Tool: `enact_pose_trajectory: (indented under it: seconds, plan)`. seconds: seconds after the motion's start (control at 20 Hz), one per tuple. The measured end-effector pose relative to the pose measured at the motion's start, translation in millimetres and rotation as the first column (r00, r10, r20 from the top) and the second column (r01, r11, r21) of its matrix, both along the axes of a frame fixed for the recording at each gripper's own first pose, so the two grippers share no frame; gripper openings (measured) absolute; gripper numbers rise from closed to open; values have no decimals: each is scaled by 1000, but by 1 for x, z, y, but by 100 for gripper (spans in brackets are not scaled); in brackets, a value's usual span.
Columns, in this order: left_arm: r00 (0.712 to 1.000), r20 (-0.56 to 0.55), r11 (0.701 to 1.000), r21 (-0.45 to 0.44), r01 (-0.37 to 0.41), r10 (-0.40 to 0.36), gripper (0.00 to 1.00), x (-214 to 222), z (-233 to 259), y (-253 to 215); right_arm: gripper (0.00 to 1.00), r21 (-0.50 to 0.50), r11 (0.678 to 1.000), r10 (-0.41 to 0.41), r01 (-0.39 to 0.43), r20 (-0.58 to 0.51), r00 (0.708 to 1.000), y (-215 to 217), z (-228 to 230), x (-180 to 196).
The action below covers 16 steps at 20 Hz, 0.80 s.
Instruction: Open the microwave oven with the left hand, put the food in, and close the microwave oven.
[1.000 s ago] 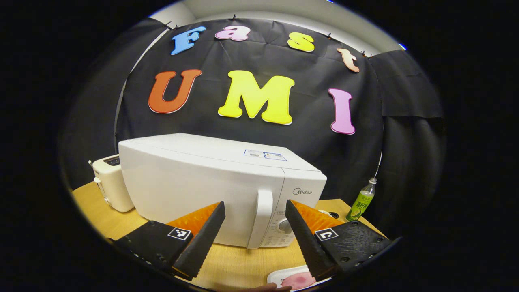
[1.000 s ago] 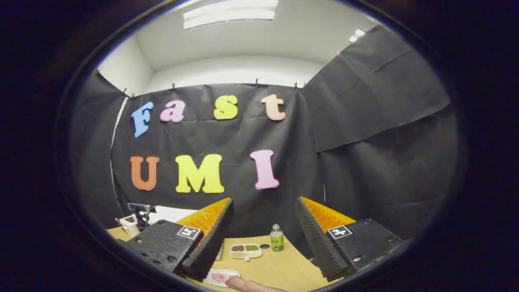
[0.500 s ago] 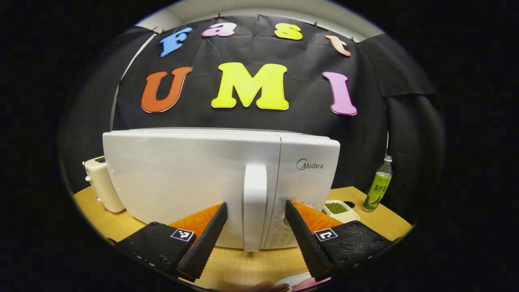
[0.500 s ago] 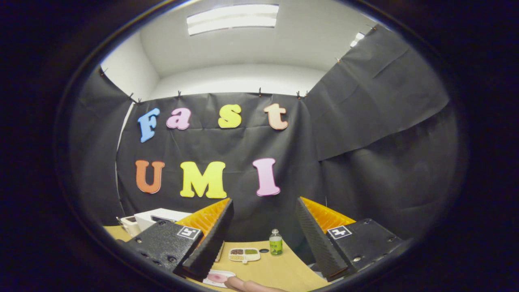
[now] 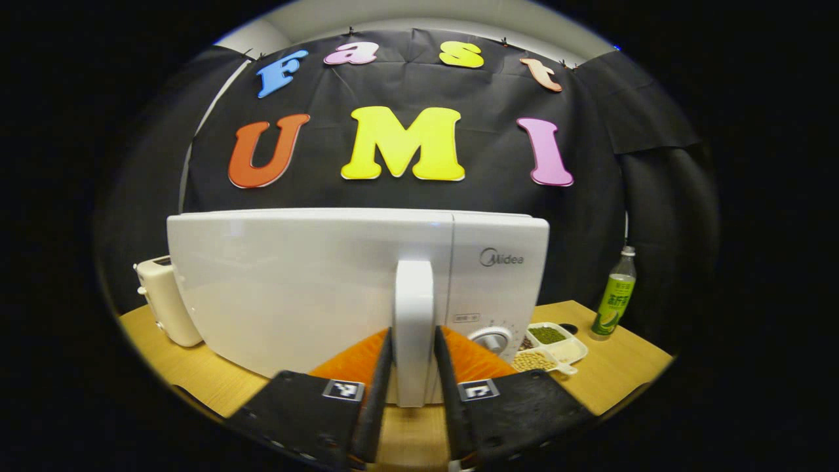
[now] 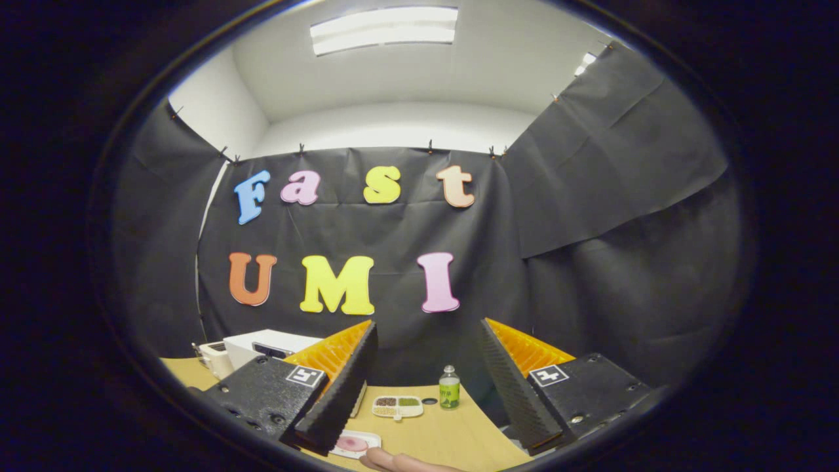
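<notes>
The white microwave (image 5: 295,282) fills the middle of the left gripper view with its door closed. My left gripper (image 5: 413,335) is shut on the door's vertical white handle (image 5: 414,288), one finger on each side of its lower half. In the right gripper view the microwave (image 6: 269,343) lies far off at the left. The food, a pink piece on a small white plate (image 6: 354,444), lies on the wooden table (image 6: 452,436) near the front edge. My right gripper (image 6: 426,326) hangs open above the table with nothing between its fingers.
A cream toaster (image 5: 160,301) stands left of the microwave. To its right are a divided tray of beans (image 5: 547,344) and a green-labelled bottle (image 5: 613,298). A person's finger (image 6: 393,461) shows at the bottom edge of the right gripper view.
My left gripper dropped to face the microwave door squarely, moved in and shut on the handle. The right gripper stayed open and its view drifted slightly.
</notes>
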State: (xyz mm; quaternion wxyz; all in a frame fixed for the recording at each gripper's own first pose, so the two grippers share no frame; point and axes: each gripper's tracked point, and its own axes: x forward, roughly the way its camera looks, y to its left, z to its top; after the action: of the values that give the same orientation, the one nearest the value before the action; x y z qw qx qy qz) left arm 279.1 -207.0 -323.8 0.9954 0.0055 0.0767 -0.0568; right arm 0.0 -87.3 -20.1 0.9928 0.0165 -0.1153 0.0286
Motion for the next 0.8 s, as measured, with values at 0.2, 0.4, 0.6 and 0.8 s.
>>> enact_pose_trajectory:
  seconds: [0.2,0.4,0.6,0.8]
  plan:
    - [1000,0,1000,7,4,-4,5,4,1,-1,98,-6,1000,-24,24,0,1000,-7,-2,0]
    - [999,-13,998,-36,46,-46,14,1,0,-2,98,-4,1000,-16,16,-12,1000,-7,-6,3]
    - [999,4,999,-6,42,-42,14,2,2,0,91,8,1000,-19,19,-40,999,-9,-15,10]
    - [1000,-8,1000,-5,30,-30,13,-5,3,-1,91,15,1000,-21,22,-72,997,-14,-24,16]
